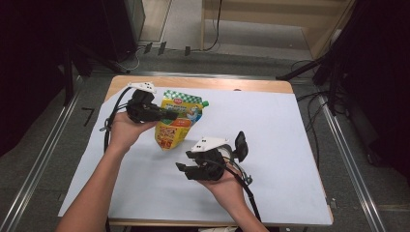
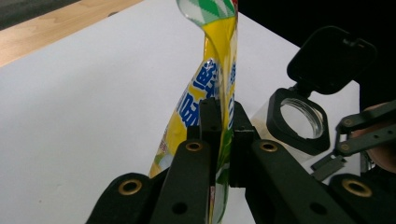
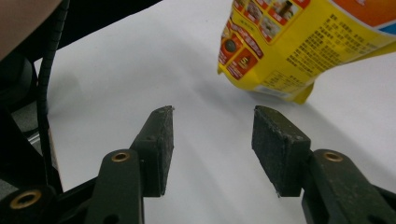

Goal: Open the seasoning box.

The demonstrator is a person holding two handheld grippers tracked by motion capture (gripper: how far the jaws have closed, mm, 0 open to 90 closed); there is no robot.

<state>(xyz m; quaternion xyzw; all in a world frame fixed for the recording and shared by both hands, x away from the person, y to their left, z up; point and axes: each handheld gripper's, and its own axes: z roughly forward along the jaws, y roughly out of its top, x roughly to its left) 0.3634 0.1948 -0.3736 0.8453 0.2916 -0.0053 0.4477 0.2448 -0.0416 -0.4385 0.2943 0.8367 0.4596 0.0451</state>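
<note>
A yellow snack pouch [image 1: 178, 123] with a green-checked top hangs tilted just above the white sheet [image 1: 270, 130] at the back left. My left gripper [image 1: 170, 116] is shut on its side edge; in the left gripper view the pads [image 2: 210, 119] pinch the pouch [image 2: 219, 51] edge-on. My right gripper [image 1: 184, 170] sits nearer the front, pointing left, open with nothing between its jaws. In the right gripper view, the right gripper [image 3: 212, 135] stands over bare sheet, and the pouch's lower corner [image 3: 299, 46] hangs a little beyond it.
The sheet covers most of a wooden table [image 1: 193, 83], whose bare strip shows along the back edge. Metal rails [image 1: 348, 159] run on the floor to either side. A black round-windowed part of the right gripper [image 2: 299, 119] shows in the left gripper view.
</note>
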